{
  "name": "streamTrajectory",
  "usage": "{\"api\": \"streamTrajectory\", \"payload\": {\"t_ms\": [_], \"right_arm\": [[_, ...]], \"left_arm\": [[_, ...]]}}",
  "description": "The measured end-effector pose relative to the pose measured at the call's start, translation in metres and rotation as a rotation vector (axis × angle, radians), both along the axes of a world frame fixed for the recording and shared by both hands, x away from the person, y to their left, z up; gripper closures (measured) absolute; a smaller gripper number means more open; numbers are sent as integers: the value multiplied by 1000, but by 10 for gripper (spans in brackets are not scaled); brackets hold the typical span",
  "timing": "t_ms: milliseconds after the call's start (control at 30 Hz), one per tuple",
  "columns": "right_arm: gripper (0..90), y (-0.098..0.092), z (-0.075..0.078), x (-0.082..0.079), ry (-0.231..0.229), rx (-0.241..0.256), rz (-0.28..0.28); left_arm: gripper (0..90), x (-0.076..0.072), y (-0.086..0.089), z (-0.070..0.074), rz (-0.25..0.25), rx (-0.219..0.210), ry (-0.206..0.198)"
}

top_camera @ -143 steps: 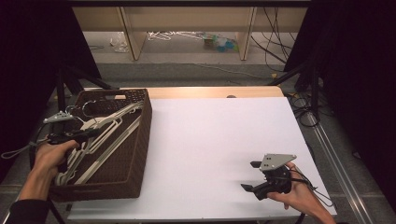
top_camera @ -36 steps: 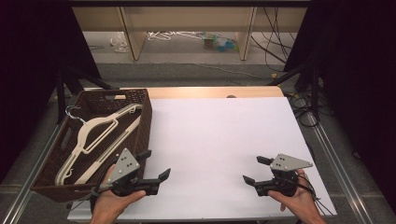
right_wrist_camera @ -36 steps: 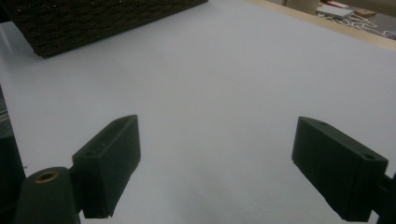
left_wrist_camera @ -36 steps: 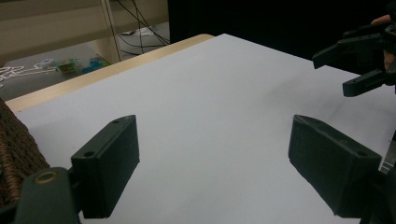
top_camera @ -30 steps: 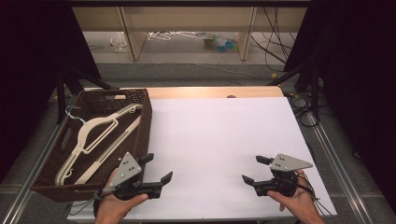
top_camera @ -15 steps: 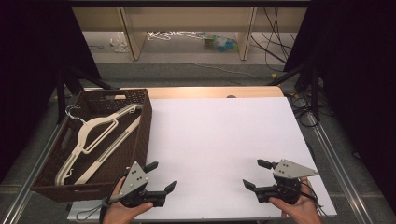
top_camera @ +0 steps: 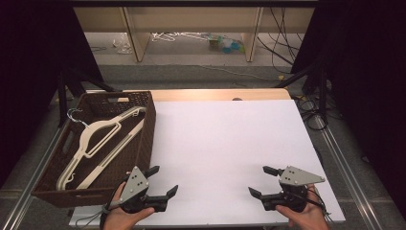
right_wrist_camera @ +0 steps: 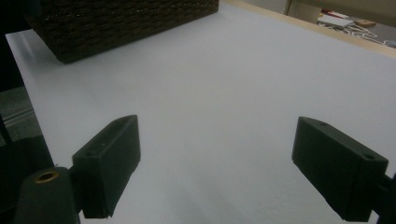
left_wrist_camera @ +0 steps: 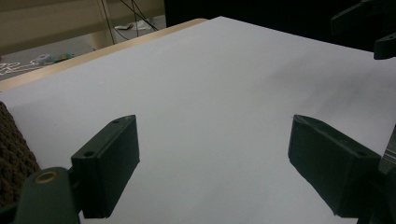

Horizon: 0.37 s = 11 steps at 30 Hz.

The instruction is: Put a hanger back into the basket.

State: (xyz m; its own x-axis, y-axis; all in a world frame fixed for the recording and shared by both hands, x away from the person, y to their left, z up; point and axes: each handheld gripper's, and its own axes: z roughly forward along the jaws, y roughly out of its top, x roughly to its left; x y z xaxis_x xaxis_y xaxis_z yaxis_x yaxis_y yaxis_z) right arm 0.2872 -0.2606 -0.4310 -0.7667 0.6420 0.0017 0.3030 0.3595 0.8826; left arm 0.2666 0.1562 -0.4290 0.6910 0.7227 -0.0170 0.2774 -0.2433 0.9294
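Left gripper (top_camera: 162,181) released, jaws wide, nothing between them, over the table's near edge just right of the basket's (top_camera: 143,143) near right corner. Right gripper (top_camera: 261,181) also released and empty, near the table's (top_camera: 225,139) near right corner, well apart from the left. Wicker basket sits along the left edge, holding cream hangers (top_camera: 95,139) lying flat inside. White tabletop between grippers bare.

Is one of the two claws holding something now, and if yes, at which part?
No. The left claw and the right claw are both open and empty above the white table; the hangers lie in the basket.
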Motion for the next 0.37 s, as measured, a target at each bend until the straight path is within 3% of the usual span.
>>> {"api": "streamTrajectory", "payload": {"t_ms": [100,200,267,367], "right_arm": [[164,0,0,0,28,2,16],[164,0,-1,1,30,-1,12],[164,-1,-2,1,7,-3,5],[164,-1,-4,2,21,-11,5]], "left_arm": [[163,0,-1,-1,1,-3,6],[164,1,-1,-2,-4,7,2],[164,1,-1,-2,-7,10,3],[164,0,-2,-3,-8,4,9]]}}
